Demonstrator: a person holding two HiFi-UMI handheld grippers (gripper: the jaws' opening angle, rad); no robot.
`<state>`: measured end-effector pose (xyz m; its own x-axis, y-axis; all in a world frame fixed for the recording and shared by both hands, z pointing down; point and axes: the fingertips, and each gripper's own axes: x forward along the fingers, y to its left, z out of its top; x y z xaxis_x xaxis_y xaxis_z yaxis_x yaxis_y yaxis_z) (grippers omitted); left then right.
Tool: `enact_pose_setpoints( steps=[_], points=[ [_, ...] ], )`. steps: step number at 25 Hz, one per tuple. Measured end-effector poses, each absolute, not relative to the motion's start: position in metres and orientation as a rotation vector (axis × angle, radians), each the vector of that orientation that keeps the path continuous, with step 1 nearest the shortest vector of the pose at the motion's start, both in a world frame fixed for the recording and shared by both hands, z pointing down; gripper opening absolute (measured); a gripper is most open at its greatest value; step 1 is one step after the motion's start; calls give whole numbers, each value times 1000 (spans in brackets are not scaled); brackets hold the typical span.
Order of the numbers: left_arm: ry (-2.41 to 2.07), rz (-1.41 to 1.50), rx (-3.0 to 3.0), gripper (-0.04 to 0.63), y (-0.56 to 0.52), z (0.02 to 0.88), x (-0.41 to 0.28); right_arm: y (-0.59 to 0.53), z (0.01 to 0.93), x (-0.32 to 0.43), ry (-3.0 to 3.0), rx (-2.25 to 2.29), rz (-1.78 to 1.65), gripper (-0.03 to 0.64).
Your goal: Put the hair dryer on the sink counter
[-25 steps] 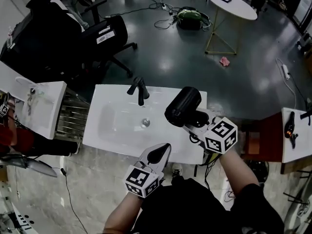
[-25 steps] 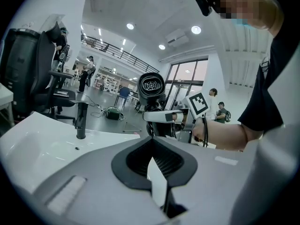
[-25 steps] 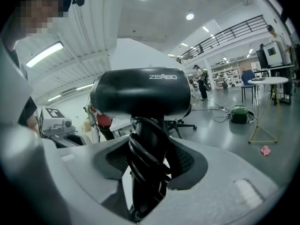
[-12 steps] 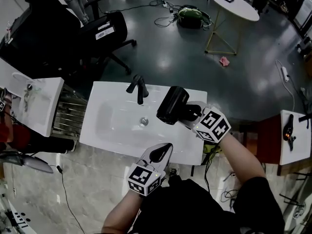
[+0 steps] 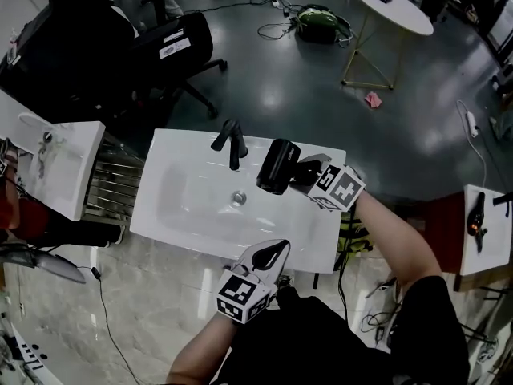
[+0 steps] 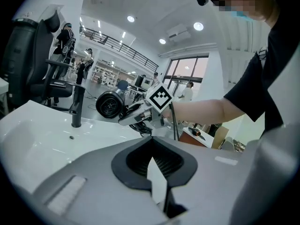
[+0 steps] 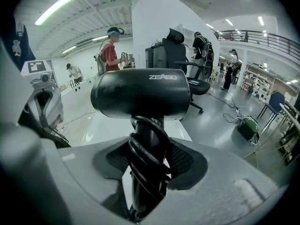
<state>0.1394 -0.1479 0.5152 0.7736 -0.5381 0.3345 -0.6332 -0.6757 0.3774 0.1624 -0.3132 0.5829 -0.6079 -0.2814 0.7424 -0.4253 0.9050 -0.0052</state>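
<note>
The black hair dryer (image 5: pixel 277 166) (image 7: pixel 140 100) (image 6: pixel 110 104) has its cord wound round the handle. My right gripper (image 5: pixel 307 175) (image 7: pixel 147 158) is shut on that handle and holds the dryer over the back right part of the white sink counter (image 5: pixel 200 227) (image 6: pixel 42 135), just right of the black faucet (image 5: pixel 231 144). Whether the barrel touches the counter I cannot tell. My left gripper (image 5: pixel 269 255) (image 6: pixel 153 139) hangs shut at the counter's front edge with nothing in it.
A black office chair (image 5: pixel 160 54) stands behind the counter. A second white sink (image 5: pixel 56 167) and a metal rack (image 5: pixel 116 187) are at the left. A round white table (image 5: pixel 393 6) and cables lie on the dark floor beyond.
The right gripper has come down and rolled, bringing the dryer lower toward the counter's back right beside the faucet. The left gripper has sunk slightly at the front edge.
</note>
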Motion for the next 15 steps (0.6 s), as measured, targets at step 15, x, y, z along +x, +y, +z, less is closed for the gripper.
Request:
enact_pose_setpoints(
  steps=[15],
  points=[
    [-893, 314, 2432, 3, -143, 533, 123, -354, 649, 145, -1995, 263, 97, 210]
  ],
)
